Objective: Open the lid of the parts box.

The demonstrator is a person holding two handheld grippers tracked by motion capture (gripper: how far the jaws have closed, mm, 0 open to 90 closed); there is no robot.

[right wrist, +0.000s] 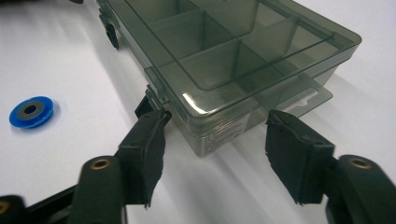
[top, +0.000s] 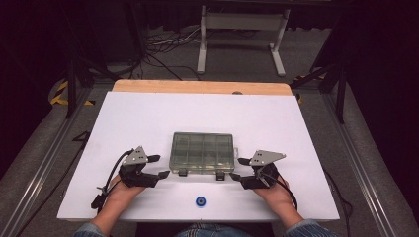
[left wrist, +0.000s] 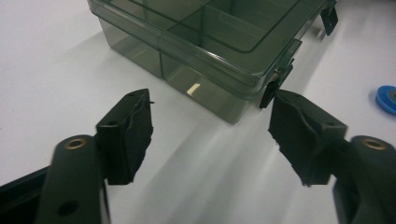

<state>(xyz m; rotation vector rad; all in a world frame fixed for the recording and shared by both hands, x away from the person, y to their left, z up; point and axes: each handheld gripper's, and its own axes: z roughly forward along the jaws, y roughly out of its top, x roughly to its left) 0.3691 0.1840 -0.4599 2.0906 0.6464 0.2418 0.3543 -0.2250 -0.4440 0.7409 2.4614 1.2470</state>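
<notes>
My left gripper (top: 159, 166) and right gripper (top: 237, 168) gape wide, empty, flanking the closed clear organizer box's (top: 202, 151) near corners; bare white table (top: 148, 118) surrounds it, blue disc (top: 200, 201) near my edge.

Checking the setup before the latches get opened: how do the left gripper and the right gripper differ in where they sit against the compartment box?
The left gripper sits at the compartment box's near-left corner; the right gripper sits at its near-right corner. In the left gripper view one jaw nearly meets the left latch; in the right gripper view the box corner sits just ahead of the jaws, one jaw by the right latch. Both are open and grip nothing.
</notes>
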